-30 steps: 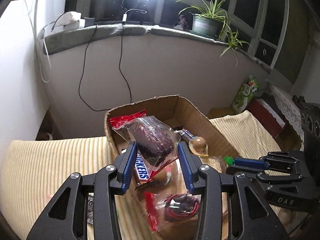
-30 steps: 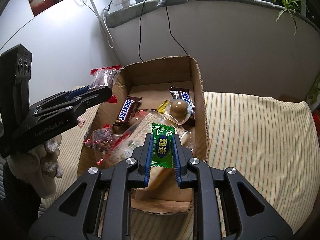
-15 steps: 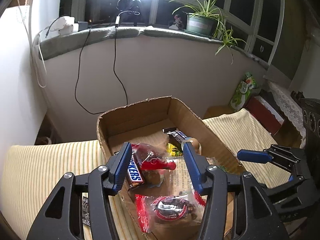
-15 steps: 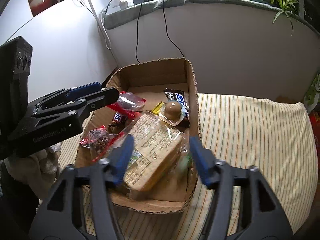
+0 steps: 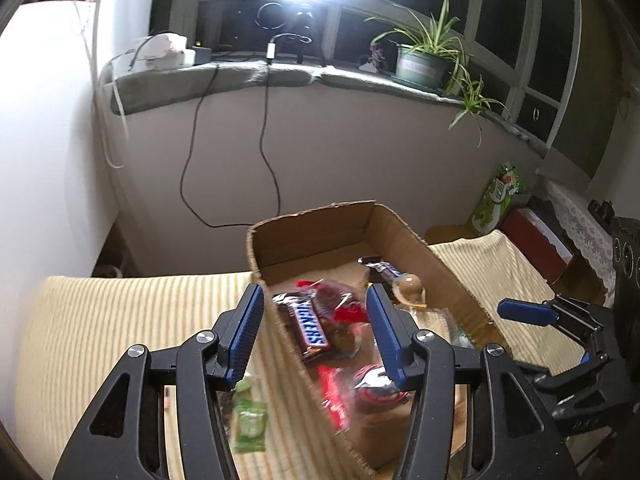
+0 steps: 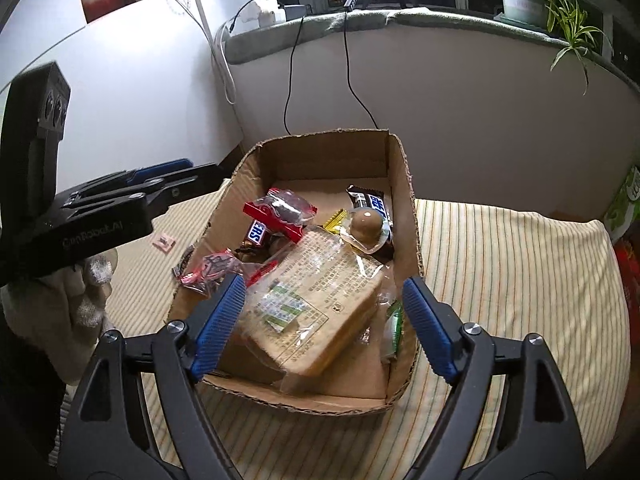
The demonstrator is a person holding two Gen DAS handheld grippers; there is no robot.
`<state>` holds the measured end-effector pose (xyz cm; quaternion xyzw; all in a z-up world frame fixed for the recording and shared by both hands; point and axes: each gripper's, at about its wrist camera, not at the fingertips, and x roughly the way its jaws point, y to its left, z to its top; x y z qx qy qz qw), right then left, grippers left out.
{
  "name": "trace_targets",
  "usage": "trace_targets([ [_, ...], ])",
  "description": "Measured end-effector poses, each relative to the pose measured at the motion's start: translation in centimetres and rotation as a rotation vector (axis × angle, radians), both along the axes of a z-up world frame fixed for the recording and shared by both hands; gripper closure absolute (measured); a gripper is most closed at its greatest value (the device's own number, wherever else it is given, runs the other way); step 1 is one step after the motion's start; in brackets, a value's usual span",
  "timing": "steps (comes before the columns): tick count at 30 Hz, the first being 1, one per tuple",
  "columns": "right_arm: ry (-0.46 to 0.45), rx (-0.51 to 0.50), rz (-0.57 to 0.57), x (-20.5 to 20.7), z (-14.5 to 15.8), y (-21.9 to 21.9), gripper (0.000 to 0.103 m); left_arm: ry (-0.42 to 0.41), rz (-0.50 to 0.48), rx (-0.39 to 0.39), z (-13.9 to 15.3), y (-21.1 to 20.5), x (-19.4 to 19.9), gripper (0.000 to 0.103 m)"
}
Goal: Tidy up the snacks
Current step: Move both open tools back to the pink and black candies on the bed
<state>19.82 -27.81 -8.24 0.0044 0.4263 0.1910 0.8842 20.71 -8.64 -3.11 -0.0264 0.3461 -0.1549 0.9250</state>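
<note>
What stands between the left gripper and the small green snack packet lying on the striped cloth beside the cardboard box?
Nothing visible. The small green snack packet lies blurred on the striped cloth under the left gripper, outside the brown cardboard box. Its jaws have just been opening and grip nothing.

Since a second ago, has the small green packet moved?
Yes. The green packet left the right gripper, whose jaws have just been opening, and now lies inside the cardboard box, against its right wall.
</note>
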Motion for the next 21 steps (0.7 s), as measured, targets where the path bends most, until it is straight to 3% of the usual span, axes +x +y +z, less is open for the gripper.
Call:
trace_targets([
  [9,-0.057,0.056,0.017,-1.7,1.2,0.7,0.02,-0.004,0.073,-0.001,0.3,4.3,-1.4,0.05],
  [21,-0.089,0.092,0.152,-6.2,2.6,5.8,0.02,0.022,0.157,-0.001,-1.1,10.3,-2.9,0.051],
])
